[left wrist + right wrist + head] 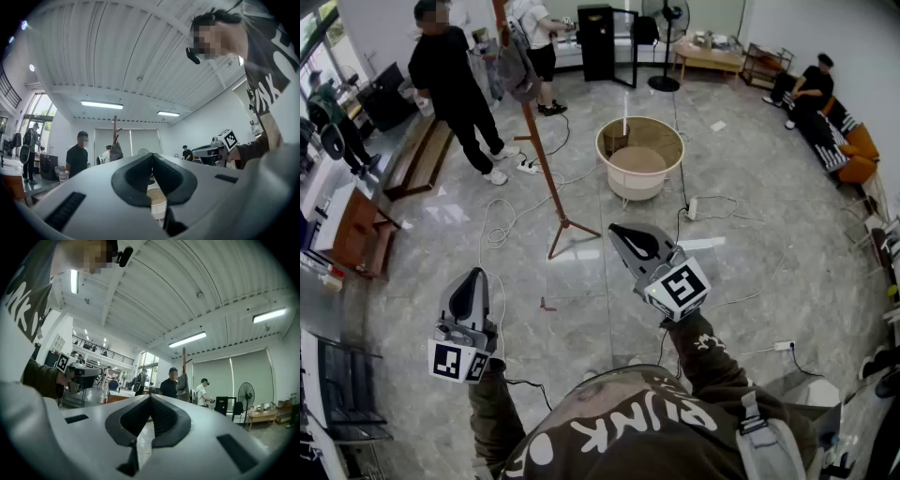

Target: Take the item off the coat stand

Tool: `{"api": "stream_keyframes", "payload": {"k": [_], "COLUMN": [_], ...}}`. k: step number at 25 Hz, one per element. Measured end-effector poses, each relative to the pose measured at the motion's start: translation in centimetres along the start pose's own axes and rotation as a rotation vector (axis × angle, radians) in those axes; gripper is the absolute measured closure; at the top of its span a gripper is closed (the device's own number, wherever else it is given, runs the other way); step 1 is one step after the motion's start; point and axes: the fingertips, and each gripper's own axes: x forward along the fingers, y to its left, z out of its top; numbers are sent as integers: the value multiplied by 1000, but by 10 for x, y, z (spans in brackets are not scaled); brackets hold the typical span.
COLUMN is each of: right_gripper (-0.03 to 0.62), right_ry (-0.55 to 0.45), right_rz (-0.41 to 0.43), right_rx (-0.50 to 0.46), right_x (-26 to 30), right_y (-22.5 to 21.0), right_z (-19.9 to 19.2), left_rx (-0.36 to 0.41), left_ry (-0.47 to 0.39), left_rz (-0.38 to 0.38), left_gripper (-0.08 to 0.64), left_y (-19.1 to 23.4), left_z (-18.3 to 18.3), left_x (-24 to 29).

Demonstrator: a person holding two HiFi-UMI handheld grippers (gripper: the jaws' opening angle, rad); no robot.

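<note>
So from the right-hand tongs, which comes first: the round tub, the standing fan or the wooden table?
1. Round tub, straight ahead of the right tongs.
2. Standing fan, beyond it.
3. Wooden table, by the back wall.

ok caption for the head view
Left gripper and right gripper, both shut, face the coat stand bearing a grey item

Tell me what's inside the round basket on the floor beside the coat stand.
Inside the round basket a small brown box-like thing stands by its far wall; the rest of the visible bottom looks bare. The near wall hides the bottom's closest strip.
</note>
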Motion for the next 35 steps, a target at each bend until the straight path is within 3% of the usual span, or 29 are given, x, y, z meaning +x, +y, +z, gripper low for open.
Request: {"api": "stream_keyframes", "payload": {"k": [21, 22, 23, 24, 25, 27, 29, 35], "right_gripper": [576, 512, 337, 240, 194, 35, -3, -3], "right_ry": [-23, -21, -13, -4, 0, -4, -13, -17], "right_rz": [-1, 20, 46, 71, 91, 110, 113, 104], "right_rx": [7, 16, 25, 30, 32, 30, 26, 23], "right_x": [5, 6, 8, 10, 12, 13, 13, 12], "right_y": [-7, -4, -1, 2, 5, 10, 13, 13], "right_z": [0, -1, -2, -3, -3, -3, -2, -6], "left_rx": [2, 3, 3, 3, 2, 2, 1, 0], "left_ry": [-5, -4, -3, -2, -2, -1, 0, 7], "left_rz": [2, 2, 4, 5, 6, 6, 7, 9], "left_gripper": [555, 555, 555, 555, 555, 555, 555, 555], "left_y": [2, 2, 3, 3, 2, 1, 0, -2], "left_z": [0, 0, 0, 0, 1, 1, 0, -5], "left_x": [5, 5, 4, 4, 4, 4, 4, 1]}}
